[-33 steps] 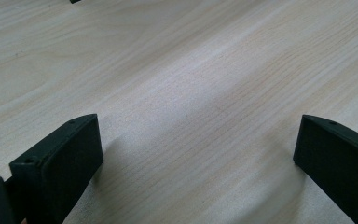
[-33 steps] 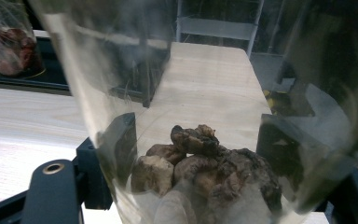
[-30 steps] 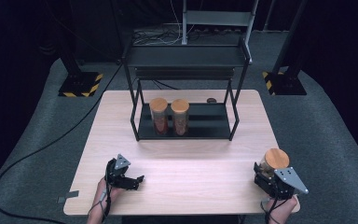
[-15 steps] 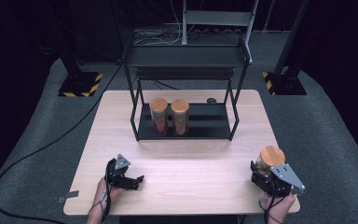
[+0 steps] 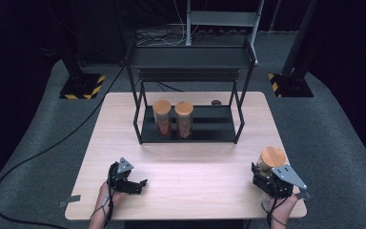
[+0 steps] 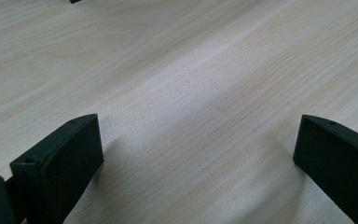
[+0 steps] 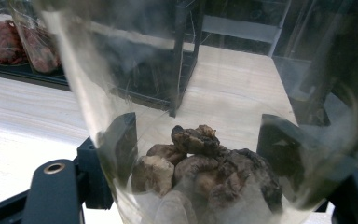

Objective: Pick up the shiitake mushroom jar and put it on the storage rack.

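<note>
Since a second ago, the right gripper (image 5: 266,177) has slid a little toward the person's side of the table (image 5: 195,186), and the jar (image 5: 271,160) has come along with it. Its two jaws are squeezed on the jar's glass sides, one on each side. You can see this in the right gripper view, where the clear jar (image 7: 205,140) sits between the black jaws and has brown lumps (image 7: 205,163) in the bottom. From the high view, the jar has a round wooden lid (image 5: 273,156). It is close to the right edge of the table and close to the near edge too.

The left gripper (image 5: 134,183) has stayed in the same spot, low over the wood near the front left corner. Its jaws are wide apart with nothing between them, just bare table (image 6: 191,93).

At the back of the table stands a black rack (image 5: 190,90). Two more jars (image 5: 174,119) with wooden lids stand side by side on its low shelf, toward the left. The right half of that shelf is bare. A small dark thing (image 5: 215,102) lies behind the rack; I cannot tell what it is.

Between the rack and the two grippers there is a wide stretch of open wood.
</note>
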{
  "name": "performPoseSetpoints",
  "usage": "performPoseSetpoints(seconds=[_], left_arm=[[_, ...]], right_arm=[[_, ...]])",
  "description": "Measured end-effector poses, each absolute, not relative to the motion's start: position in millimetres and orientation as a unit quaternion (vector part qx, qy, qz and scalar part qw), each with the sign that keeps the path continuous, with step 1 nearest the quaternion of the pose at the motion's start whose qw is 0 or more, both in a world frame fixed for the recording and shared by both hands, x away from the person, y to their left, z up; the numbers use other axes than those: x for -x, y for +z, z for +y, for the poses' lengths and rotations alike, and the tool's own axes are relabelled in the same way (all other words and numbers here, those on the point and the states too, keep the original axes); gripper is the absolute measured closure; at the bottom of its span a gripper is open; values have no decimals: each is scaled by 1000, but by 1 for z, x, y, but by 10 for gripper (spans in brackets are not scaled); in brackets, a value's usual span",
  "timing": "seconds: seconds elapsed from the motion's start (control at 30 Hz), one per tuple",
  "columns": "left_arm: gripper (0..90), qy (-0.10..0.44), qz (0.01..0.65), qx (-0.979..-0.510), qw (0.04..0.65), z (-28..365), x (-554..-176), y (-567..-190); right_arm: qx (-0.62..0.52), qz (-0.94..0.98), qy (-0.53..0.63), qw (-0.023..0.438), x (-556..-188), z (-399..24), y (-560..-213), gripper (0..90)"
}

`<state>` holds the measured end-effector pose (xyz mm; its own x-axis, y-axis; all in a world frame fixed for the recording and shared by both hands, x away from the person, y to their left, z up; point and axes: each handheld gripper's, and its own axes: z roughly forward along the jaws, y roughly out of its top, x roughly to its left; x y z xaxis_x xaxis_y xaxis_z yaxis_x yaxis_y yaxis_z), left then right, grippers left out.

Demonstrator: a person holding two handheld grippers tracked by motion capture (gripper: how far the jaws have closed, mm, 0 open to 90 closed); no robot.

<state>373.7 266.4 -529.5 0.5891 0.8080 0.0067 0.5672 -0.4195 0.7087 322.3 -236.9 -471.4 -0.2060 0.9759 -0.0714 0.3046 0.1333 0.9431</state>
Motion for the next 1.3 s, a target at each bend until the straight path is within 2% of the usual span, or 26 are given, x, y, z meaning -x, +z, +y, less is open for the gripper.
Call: performPoseSetpoints(seconds=[1.3], left_arm=[[6, 176, 419, -823, 341, 266, -373, -530]], right_arm=[[-472, 662, 441, 380, -333, -218, -473, 249]])
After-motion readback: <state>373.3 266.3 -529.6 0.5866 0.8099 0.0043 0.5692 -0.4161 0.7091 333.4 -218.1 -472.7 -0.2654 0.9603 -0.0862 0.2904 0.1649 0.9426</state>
